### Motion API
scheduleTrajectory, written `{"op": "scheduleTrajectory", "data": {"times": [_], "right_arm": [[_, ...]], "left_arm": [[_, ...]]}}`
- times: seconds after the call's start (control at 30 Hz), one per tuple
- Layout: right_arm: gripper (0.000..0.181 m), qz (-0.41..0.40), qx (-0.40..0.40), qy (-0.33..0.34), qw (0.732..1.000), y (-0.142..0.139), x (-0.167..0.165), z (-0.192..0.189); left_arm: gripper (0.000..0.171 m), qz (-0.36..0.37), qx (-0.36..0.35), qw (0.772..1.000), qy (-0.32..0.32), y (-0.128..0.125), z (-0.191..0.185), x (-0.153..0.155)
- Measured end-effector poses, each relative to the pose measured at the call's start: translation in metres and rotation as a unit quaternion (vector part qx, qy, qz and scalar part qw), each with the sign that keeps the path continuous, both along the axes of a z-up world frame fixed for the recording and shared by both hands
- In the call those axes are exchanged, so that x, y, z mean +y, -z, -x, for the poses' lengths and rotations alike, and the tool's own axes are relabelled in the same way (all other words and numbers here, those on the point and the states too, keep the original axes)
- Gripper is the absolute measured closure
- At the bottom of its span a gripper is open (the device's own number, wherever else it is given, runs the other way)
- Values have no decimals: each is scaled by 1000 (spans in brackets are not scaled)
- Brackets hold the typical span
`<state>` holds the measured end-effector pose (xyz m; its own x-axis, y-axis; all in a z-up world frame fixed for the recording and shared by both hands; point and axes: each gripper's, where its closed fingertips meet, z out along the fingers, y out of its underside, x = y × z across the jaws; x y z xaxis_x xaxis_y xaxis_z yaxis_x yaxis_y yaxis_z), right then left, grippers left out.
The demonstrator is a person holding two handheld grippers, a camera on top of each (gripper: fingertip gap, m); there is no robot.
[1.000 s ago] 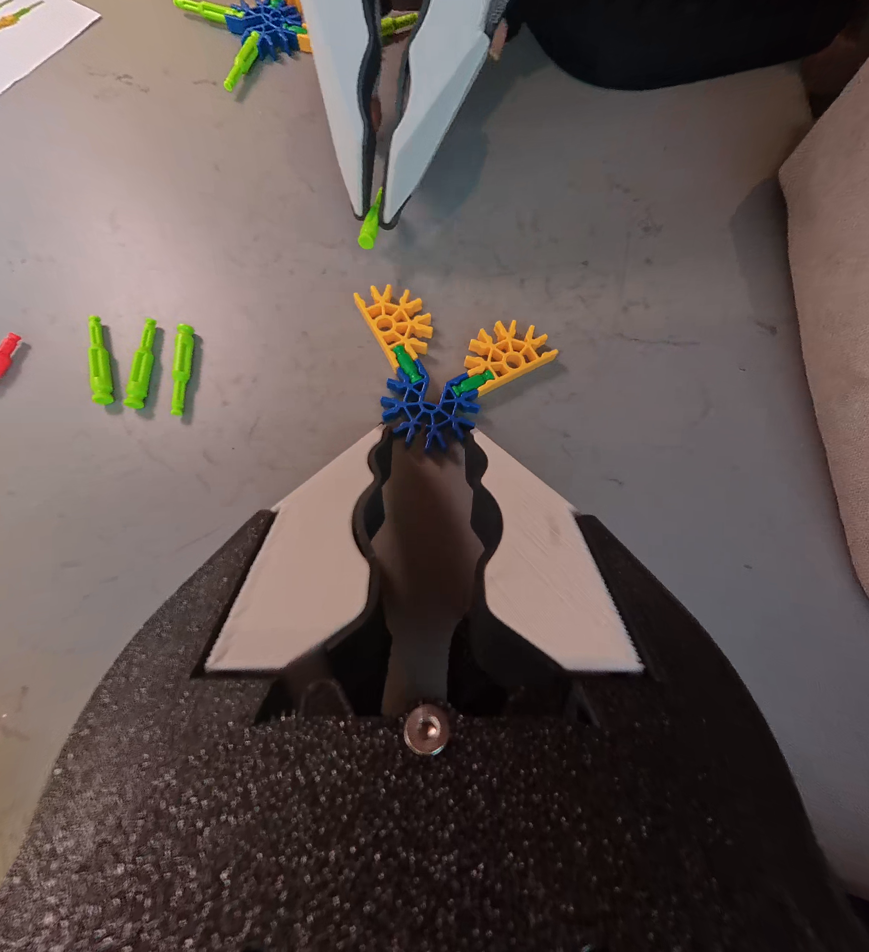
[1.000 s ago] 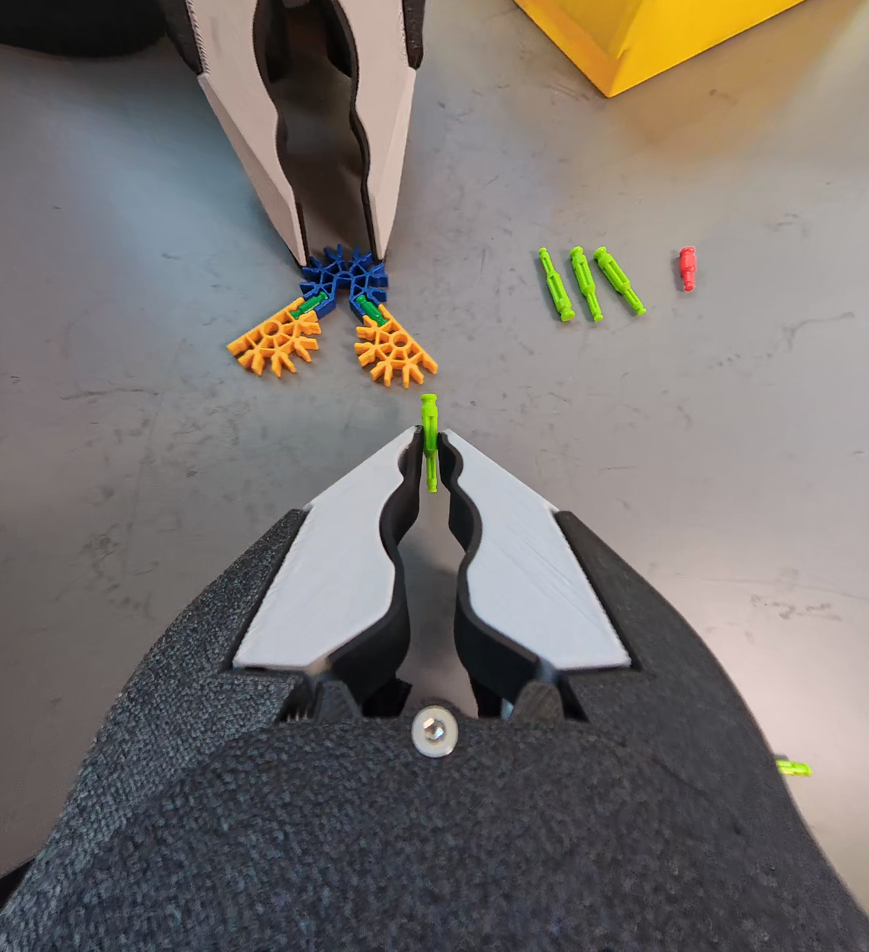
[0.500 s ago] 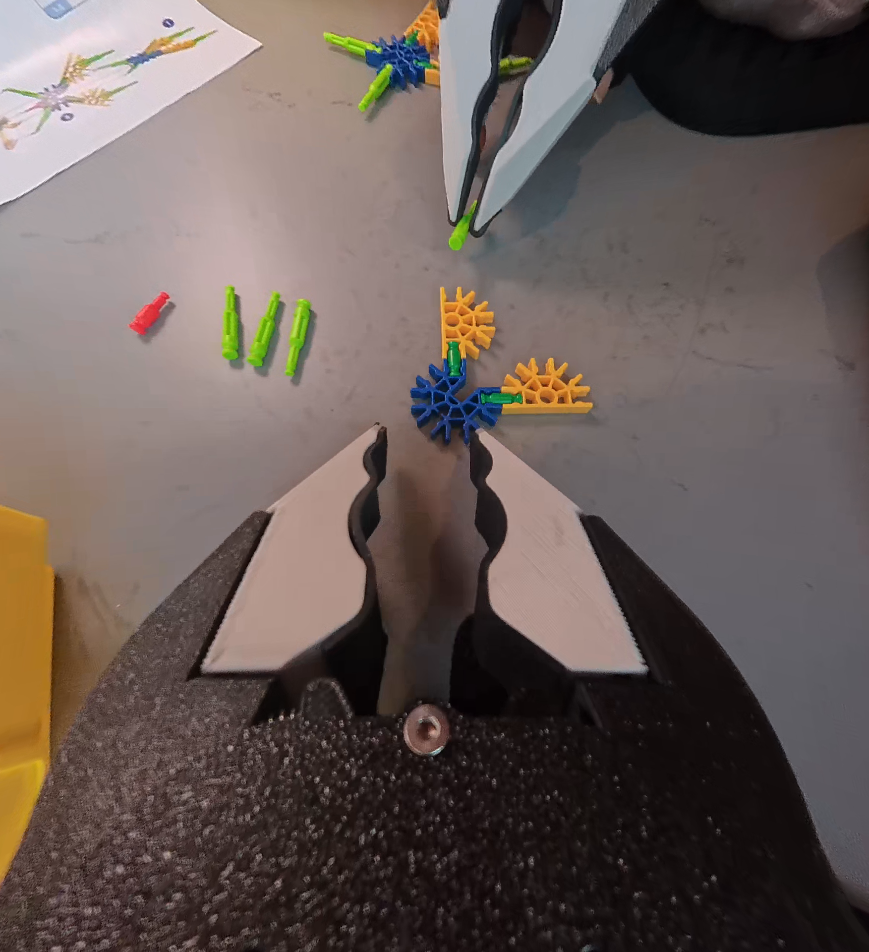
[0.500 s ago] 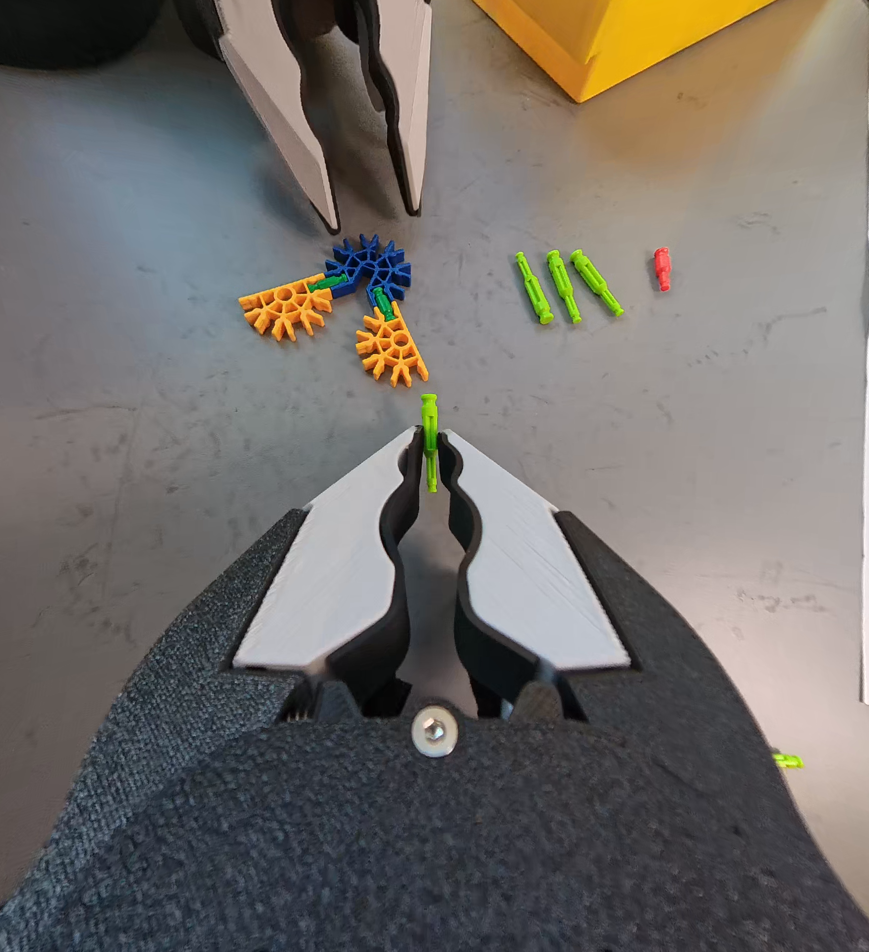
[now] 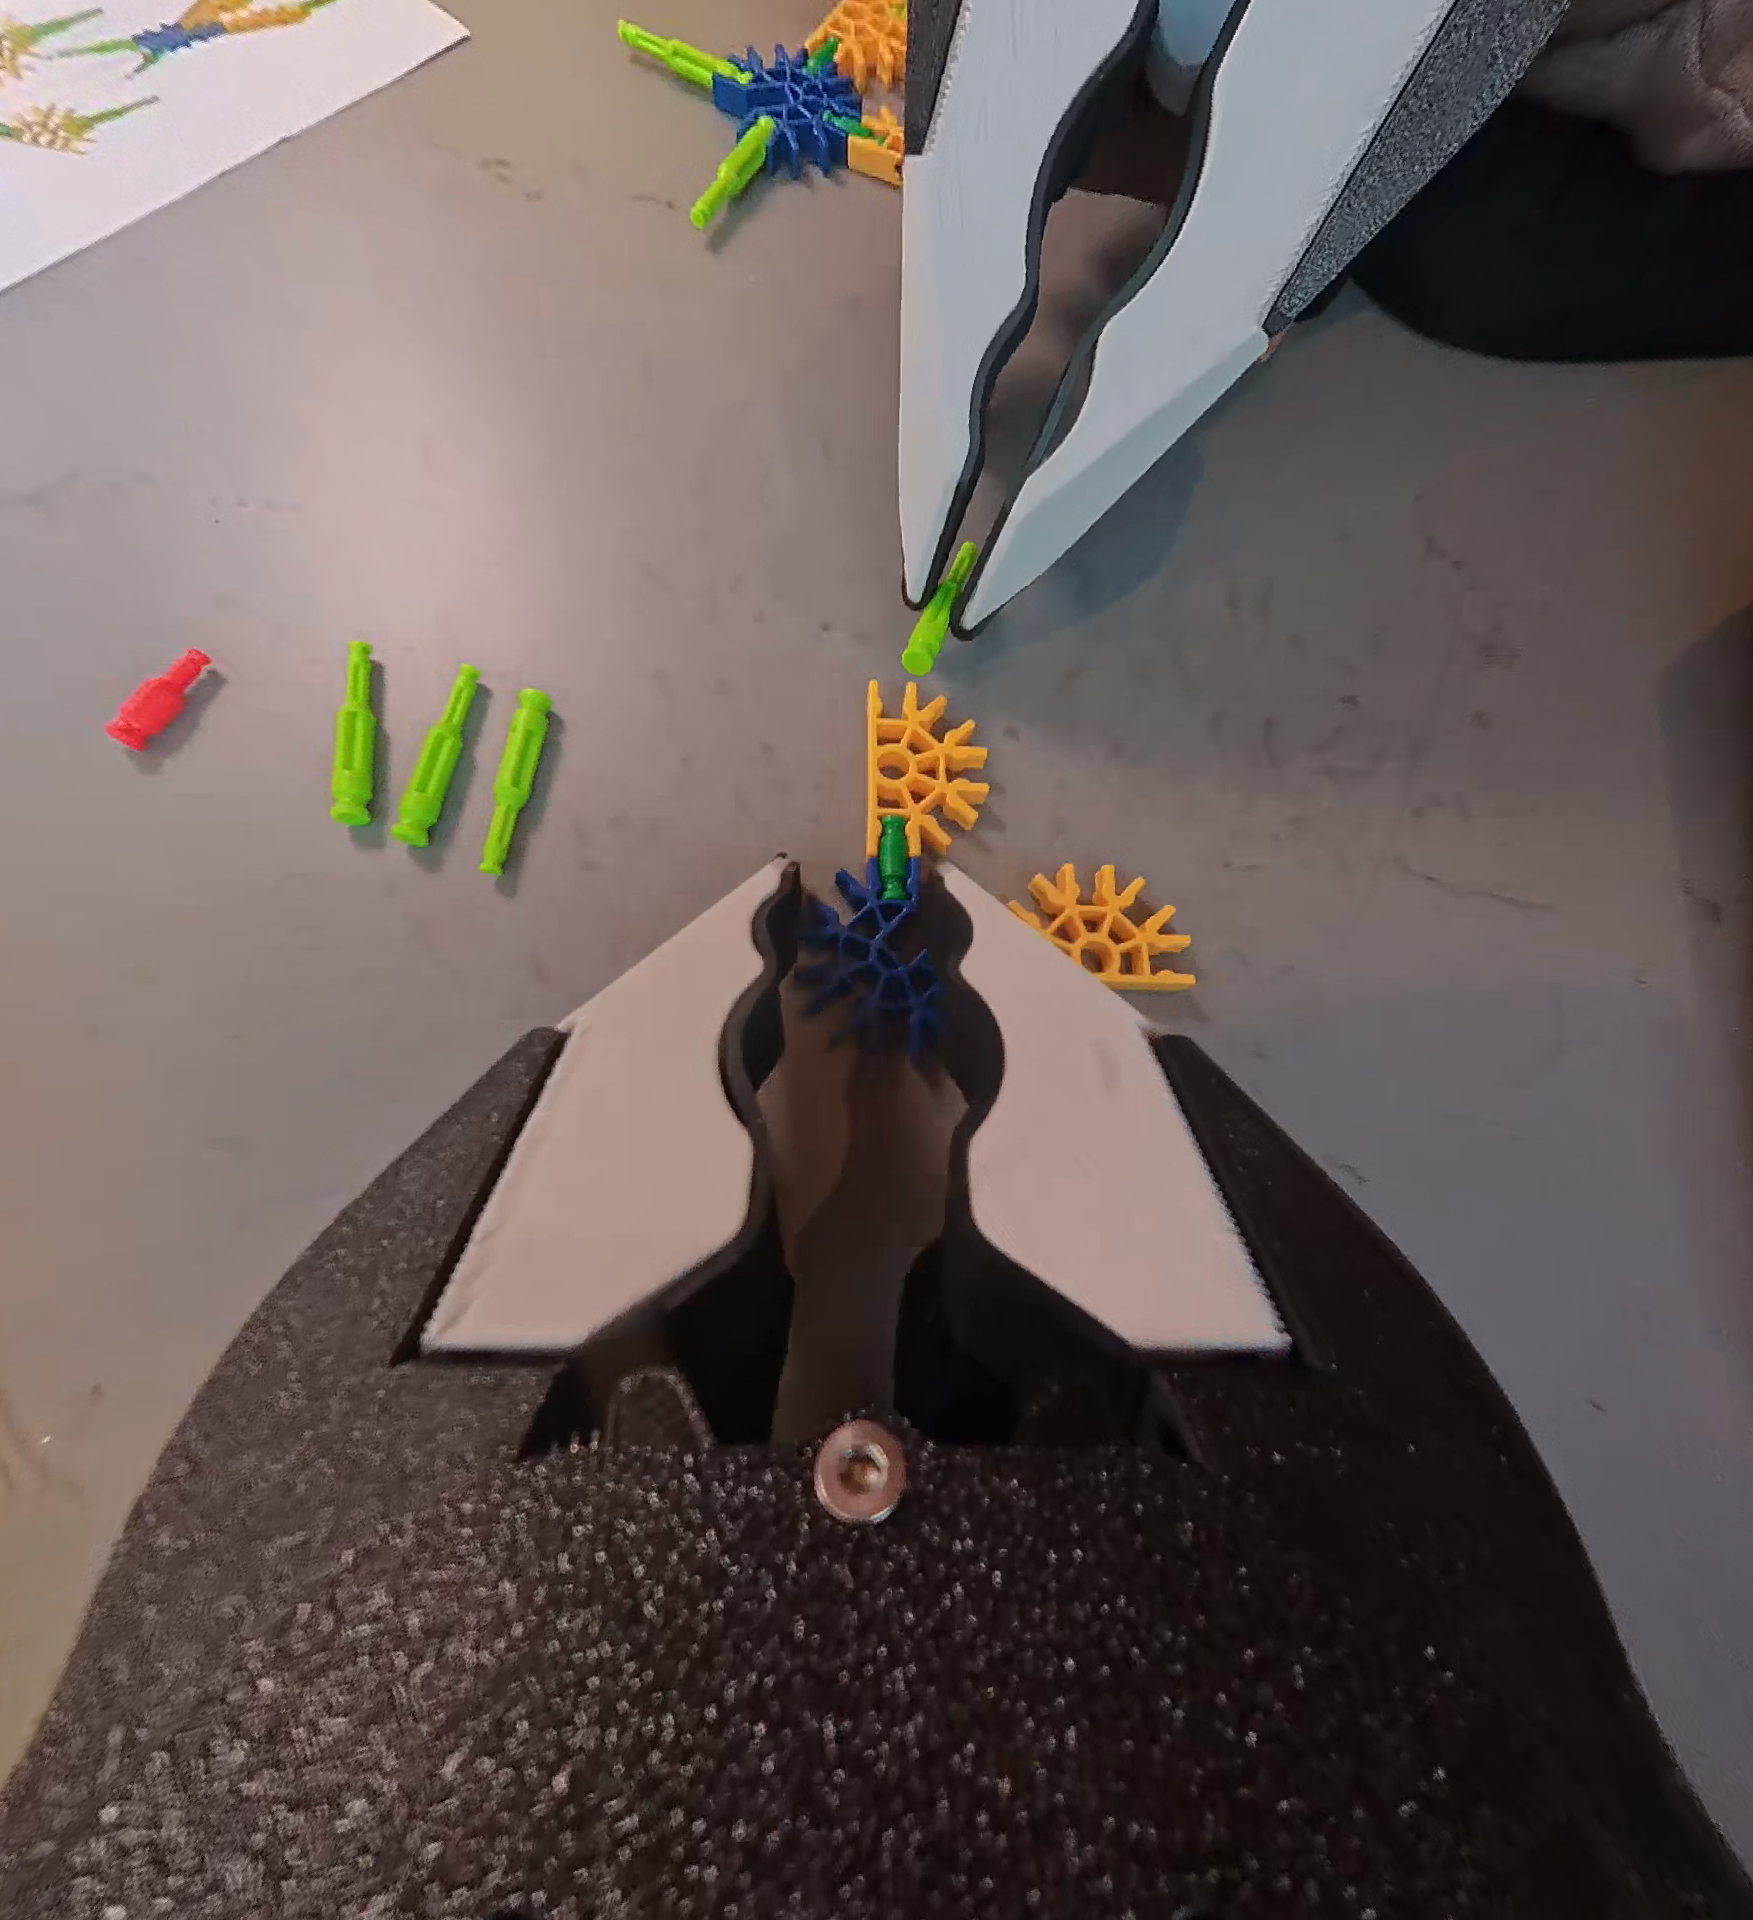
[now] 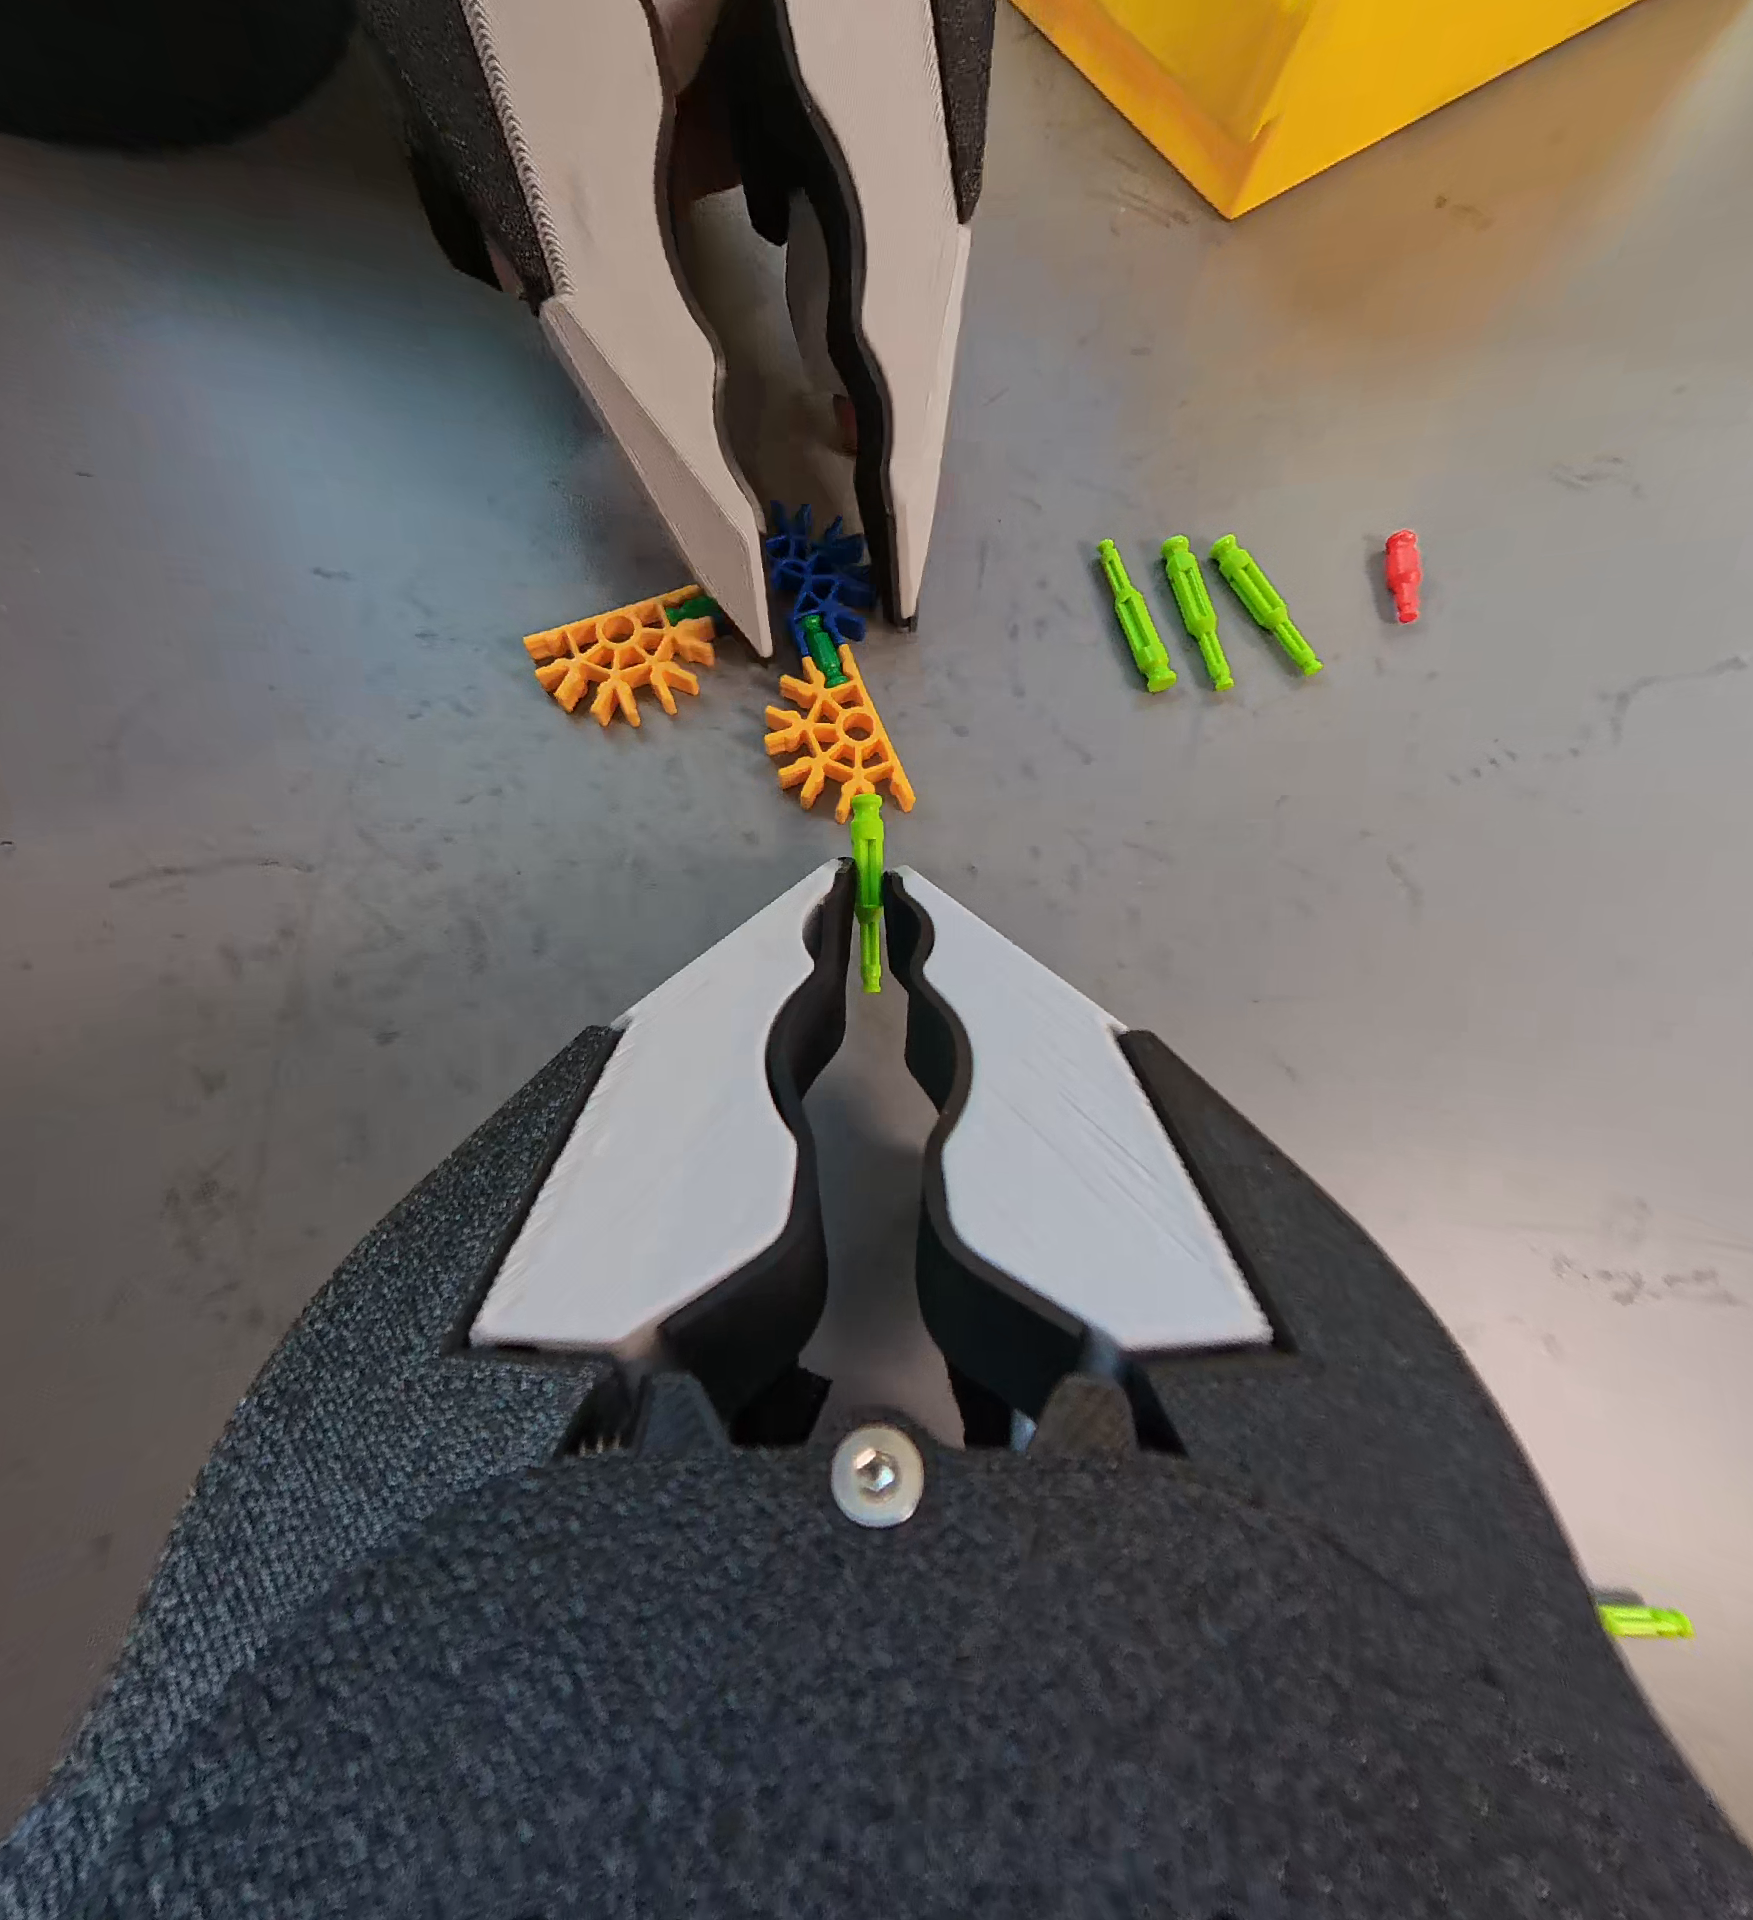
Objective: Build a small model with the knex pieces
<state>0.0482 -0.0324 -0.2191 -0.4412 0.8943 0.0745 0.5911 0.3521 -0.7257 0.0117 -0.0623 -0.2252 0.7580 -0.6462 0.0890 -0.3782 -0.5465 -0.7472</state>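
Grey and scuffed, the counter (image 6: 1371, 1039) carried a scatter of small plastic building pieces. On it, the left hand-held gripper (image 5: 867, 883) had its fingers set apart on either side of a blue snowflake connector (image 5: 877, 961), straddling it; whether they pressed on it could not be told. Two short dark green rods joined that connector to two orange fan-shaped connectors, one (image 5: 919, 769) just beyond the fingertips and one (image 5: 1106, 930) to the right of them. The right hand-held gripper (image 6: 867, 883) was clamped on a lime green rod (image 6: 867, 883), whose free end pointed at the nearer orange fan (image 6: 836, 738) and lay just beside its edge. Farther out in the left wrist view, three loose lime green rods (image 5: 430, 753) lay side by side to the left, with a small red piece (image 5: 155, 712) beyond them. At the far edge sat another blue, orange and green assembly (image 5: 794, 99) and a printed sheet (image 5: 124, 156). A yellow box (image 6: 1319, 83) stood at the far right in the right wrist view.
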Motion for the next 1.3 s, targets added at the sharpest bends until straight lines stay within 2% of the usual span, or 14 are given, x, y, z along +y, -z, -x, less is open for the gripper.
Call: {"op": "scheduleTrajectory", "data": {"times": [0.2, 0.6, 1.03, 1.3], "right_arm": [[178, -4, -6, -3, 1000, 2, -4, 0], [178, -21, -17, 10, 1000, 0, -8, 0], [178, -25, -24, 11, 999, 4, -8, -1], [178, -17, -15, 16, 1000, 0, -4, -2]], "left_arm": [[150, -8, 31, 999, -14, 2, -2, -4], [150, 6, 30, 996, -79, 3, -3, -3], [150, -1, 28, 997, -74, 3, -3, -4], [150, -10, 31, 999, -37, 3, -6, -9]]}}
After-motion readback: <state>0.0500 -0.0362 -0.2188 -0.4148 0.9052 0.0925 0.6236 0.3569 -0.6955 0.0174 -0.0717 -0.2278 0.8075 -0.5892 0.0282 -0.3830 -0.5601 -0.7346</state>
